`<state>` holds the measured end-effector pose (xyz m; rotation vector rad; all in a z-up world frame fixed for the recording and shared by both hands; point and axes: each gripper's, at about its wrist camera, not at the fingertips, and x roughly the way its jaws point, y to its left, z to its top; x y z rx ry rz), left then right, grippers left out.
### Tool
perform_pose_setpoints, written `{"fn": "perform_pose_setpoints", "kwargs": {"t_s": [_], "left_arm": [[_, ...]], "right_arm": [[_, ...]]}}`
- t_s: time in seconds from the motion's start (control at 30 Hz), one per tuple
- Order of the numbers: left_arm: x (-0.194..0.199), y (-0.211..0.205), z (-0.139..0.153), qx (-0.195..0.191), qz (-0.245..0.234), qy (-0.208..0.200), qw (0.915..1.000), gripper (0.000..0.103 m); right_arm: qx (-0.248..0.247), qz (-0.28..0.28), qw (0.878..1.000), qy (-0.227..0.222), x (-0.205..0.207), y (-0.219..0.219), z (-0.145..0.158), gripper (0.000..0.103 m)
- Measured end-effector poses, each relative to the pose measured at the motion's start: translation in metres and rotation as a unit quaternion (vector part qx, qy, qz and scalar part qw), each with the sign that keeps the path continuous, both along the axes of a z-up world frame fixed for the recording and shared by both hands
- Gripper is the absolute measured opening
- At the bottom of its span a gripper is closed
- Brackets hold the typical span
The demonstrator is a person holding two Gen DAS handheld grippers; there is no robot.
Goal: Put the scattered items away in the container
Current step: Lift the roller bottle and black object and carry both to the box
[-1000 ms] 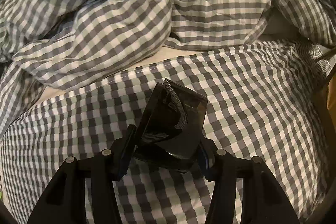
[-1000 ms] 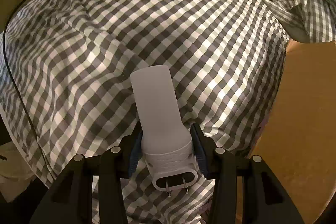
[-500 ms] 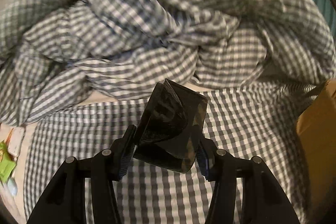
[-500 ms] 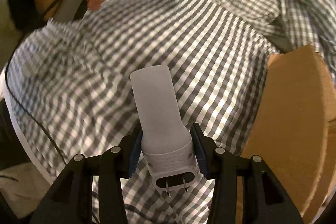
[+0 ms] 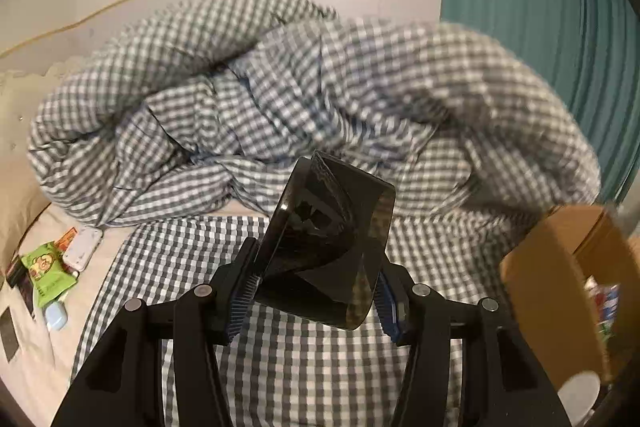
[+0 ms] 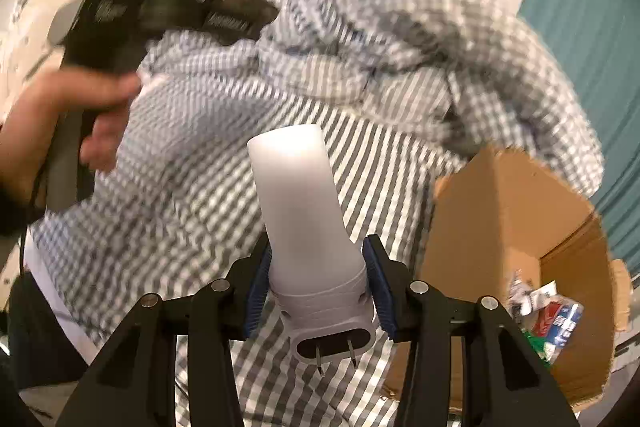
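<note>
Left gripper (image 5: 316, 299) clamped on dark folded glasses (image 5: 328, 243); right gripper (image 6: 318, 291) clamped on white plug-in night light (image 6: 308, 227), above checked bedding (image 6: 200, 147), cardboard box (image 6: 500, 211) right.

Left gripper (image 5: 318, 291): both black fingers rise from the 6 o'clock edge of its own view, blue-ribbed pads clamped on the two sides of a dark object, nose pitched downward. Right gripper (image 6: 318, 287): the same pose in its own view, pads (image 6: 256, 295) pressed against the flanks of a white object. In the right wrist view a bare hand (image 6: 68, 123) at 9 o'clock wraps the grey handle of the left gripper, whose blurred black body reaches toward 11 o'clock.
</note>
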<state>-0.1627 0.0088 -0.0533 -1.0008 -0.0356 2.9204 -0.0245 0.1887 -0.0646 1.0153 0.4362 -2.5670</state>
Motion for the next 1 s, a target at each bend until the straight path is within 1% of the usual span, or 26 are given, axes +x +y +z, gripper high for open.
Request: {"fn": "perform_pose_setpoints", "kwargs": {"t_s": [0.17, 0.33, 0.4, 0.5, 0.63, 0.87, 0.9, 0.93, 0.97, 1.0], "left_arm": [[0.044, 0.000, 0.032, 0.030, 0.013, 0.040, 0.9986, 0.054], [0.076, 0.002, 0.056, 0.048, 0.030, 0.066, 0.9962, 0.054], [0.086, 0.007, 0.060, 0.052, 0.033, 0.072, 0.9955, 0.054], [0.104, 0.015, 0.059, 0.069, 0.035, 0.072, 0.9944, 0.054], [0.126, 0.035, 0.060, 0.068, 0.031, 0.078, 0.9941, 0.054], [0.146, 0.069, 0.073, 0.066, 0.000, 0.089, 0.9938, 0.054], [0.149, 0.074, 0.075, 0.065, -0.003, 0.091, 0.9937, 0.054], [0.150, 0.079, 0.076, 0.064, -0.008, 0.093, 0.9936, 0.054], [0.150, 0.084, 0.078, 0.063, -0.011, 0.094, 0.9935, 0.054], [0.149, 0.089, 0.078, 0.062, -0.014, 0.094, 0.9936, 0.054]], "right_arm": [[-0.032, -0.023, 0.997, 0.063, 0.020, 0.018, 0.035, 0.045], [-0.042, -0.054, 0.991, 0.117, 0.045, 0.041, 0.065, 0.045], [-0.041, -0.064, 0.989, 0.129, 0.053, 0.052, 0.073, 0.045], [-0.045, -0.081, 0.984, 0.151, 0.066, 0.066, 0.083, 0.045], [-0.059, -0.101, 0.979, 0.165, 0.075, 0.088, 0.093, 0.045], [-0.075, -0.143, 0.970, 0.180, 0.085, 0.124, 0.105, 0.044], [-0.075, -0.148, 0.969, 0.180, 0.085, 0.130, 0.104, 0.043], [-0.075, -0.153, 0.969, 0.180, 0.084, 0.135, 0.104, 0.038], [-0.074, -0.157, 0.968, 0.179, 0.082, 0.140, 0.104, 0.036], [-0.073, -0.161, 0.968, 0.177, 0.079, 0.146, 0.102, 0.036]]}}
